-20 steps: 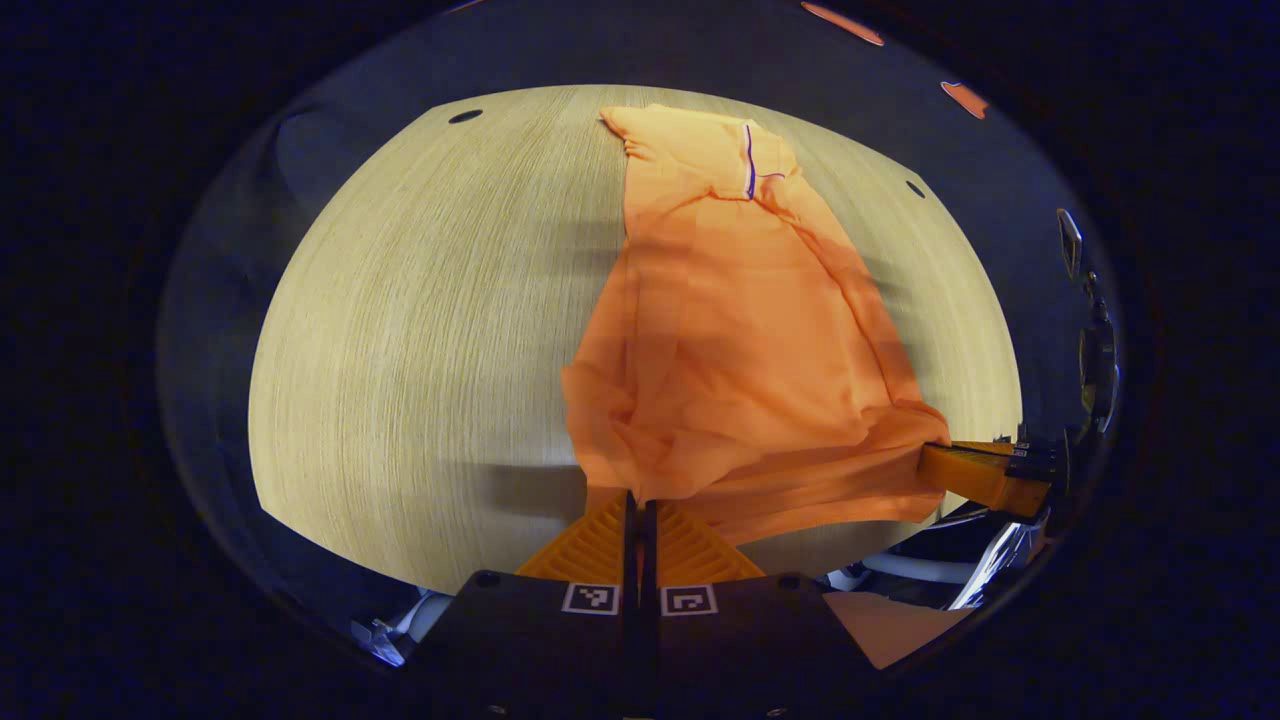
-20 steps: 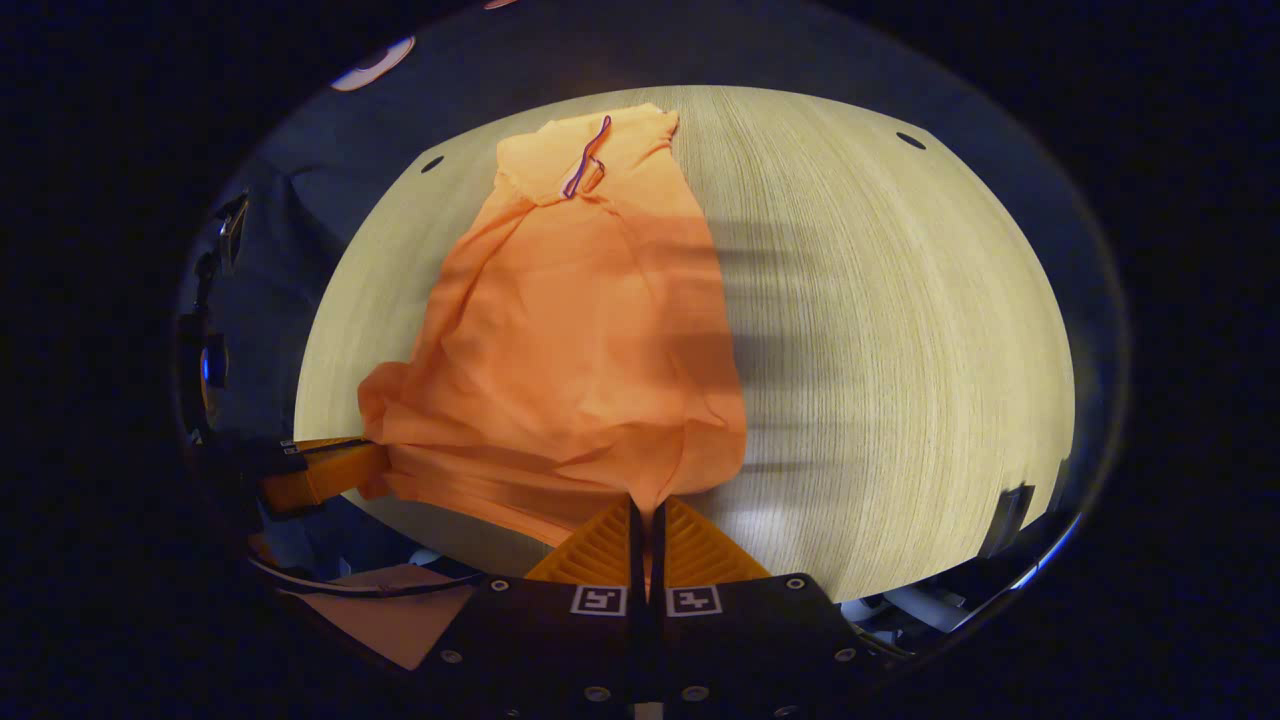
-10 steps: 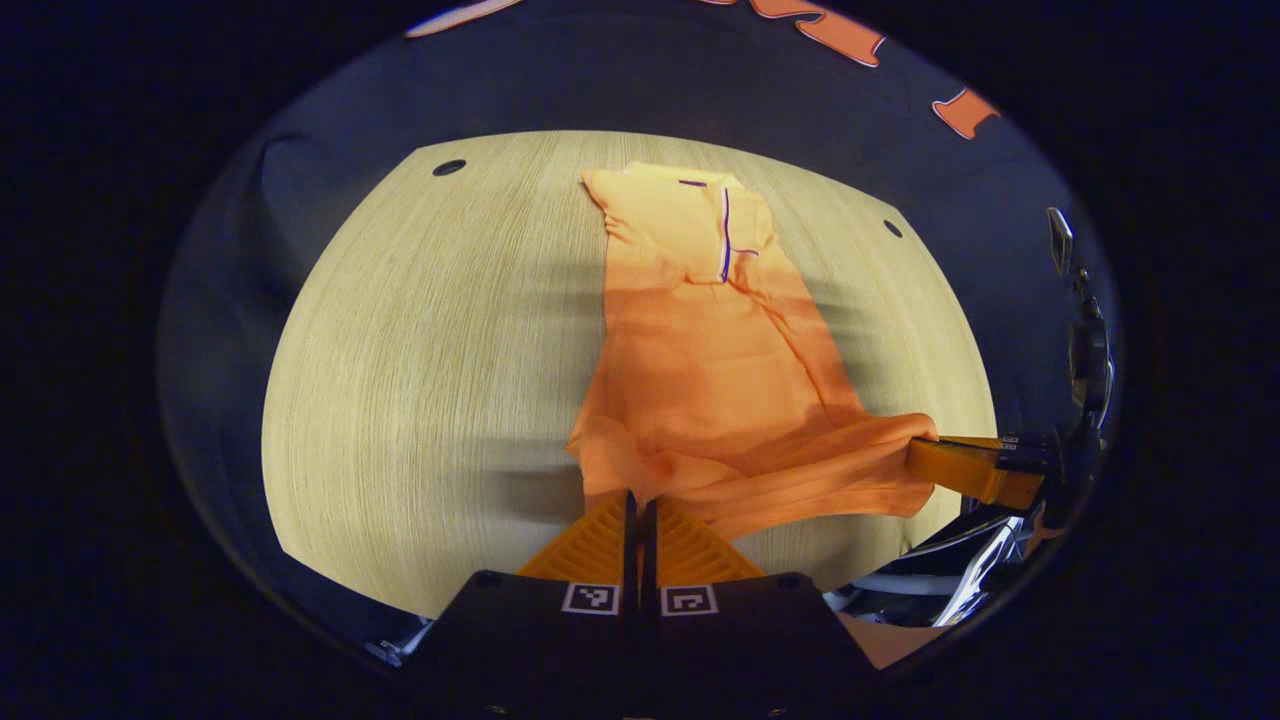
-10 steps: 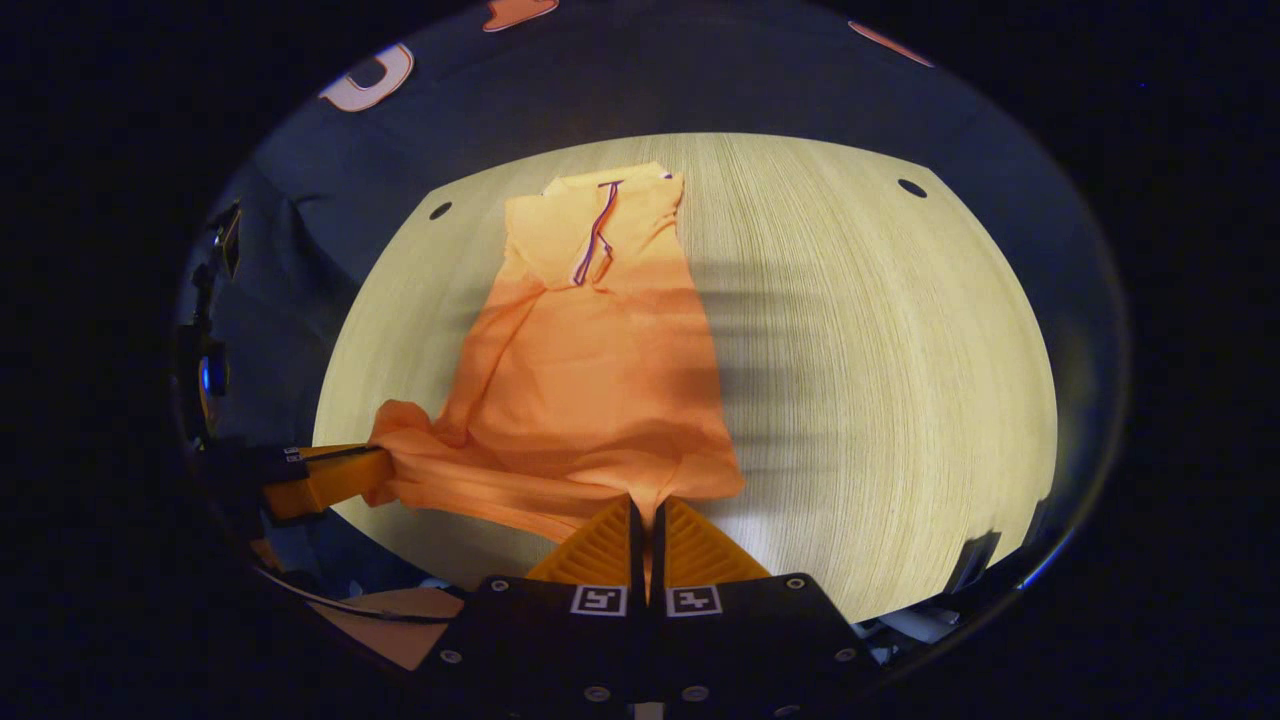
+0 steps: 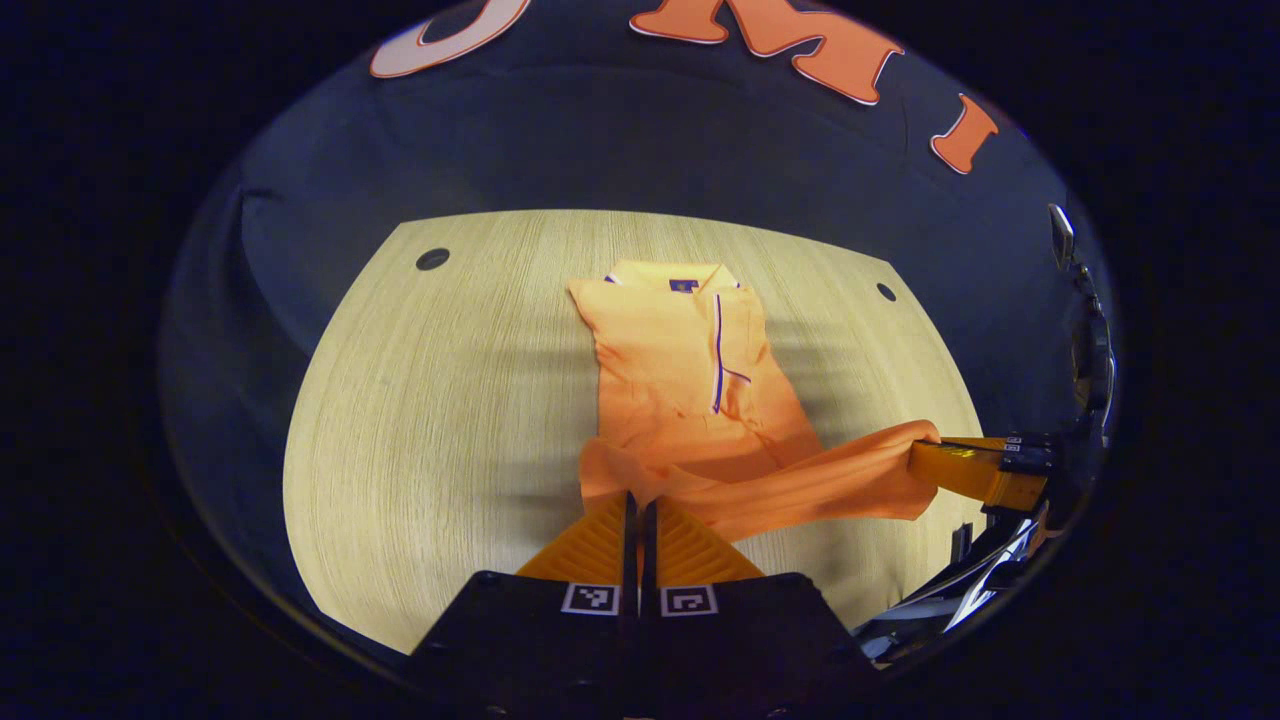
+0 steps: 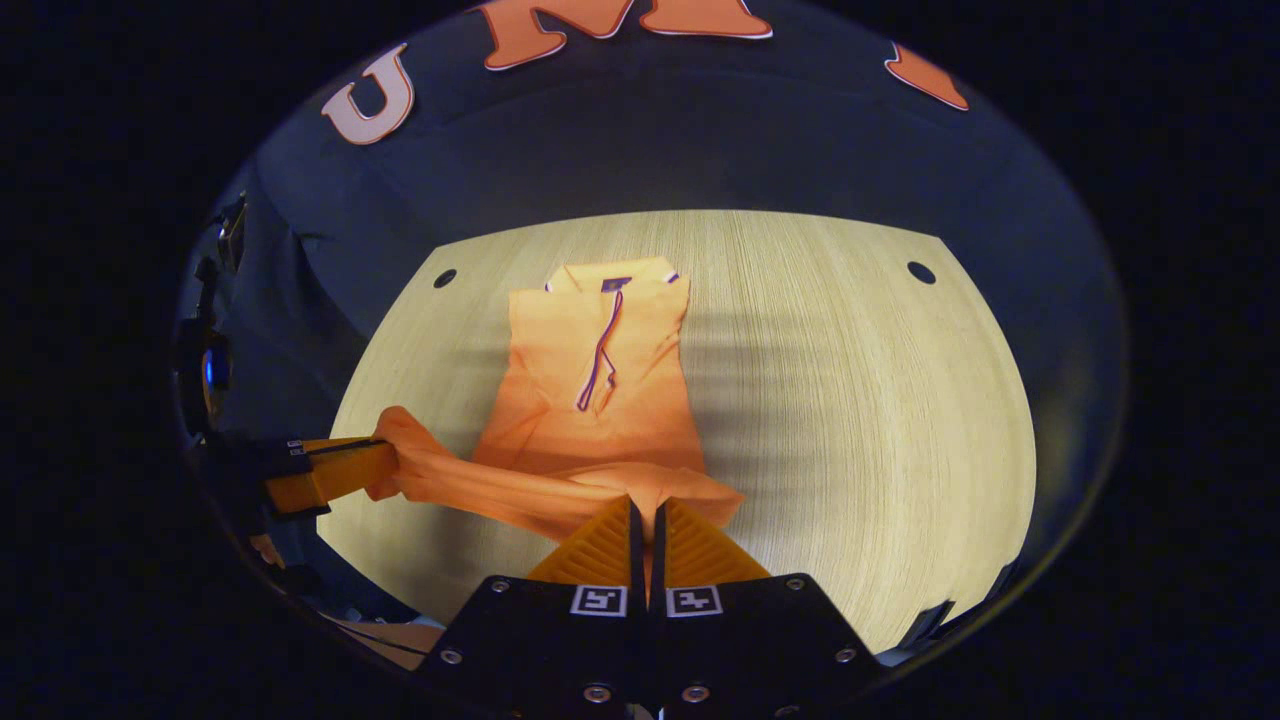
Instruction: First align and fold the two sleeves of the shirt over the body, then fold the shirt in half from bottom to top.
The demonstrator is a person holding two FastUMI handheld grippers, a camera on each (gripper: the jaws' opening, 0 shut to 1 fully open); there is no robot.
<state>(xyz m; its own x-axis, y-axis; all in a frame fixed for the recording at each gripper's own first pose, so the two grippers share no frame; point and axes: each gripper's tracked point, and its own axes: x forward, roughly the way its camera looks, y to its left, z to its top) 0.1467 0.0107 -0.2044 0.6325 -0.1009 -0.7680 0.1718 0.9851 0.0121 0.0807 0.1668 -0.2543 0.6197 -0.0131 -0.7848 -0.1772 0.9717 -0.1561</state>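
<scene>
Both hand-held grippers, left [image 5: 637, 497] and right [image 6: 645, 503], clamped on our orange polo shirt's [image 5: 690, 370] hem, could skew the fold toward the 12 o'clock collar if one lags.

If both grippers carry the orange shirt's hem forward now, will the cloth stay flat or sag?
The shirt looks thin and floppy: its hem droops between the left gripper and the right gripper. It will likely sag and wrinkle. It seems light.
</scene>
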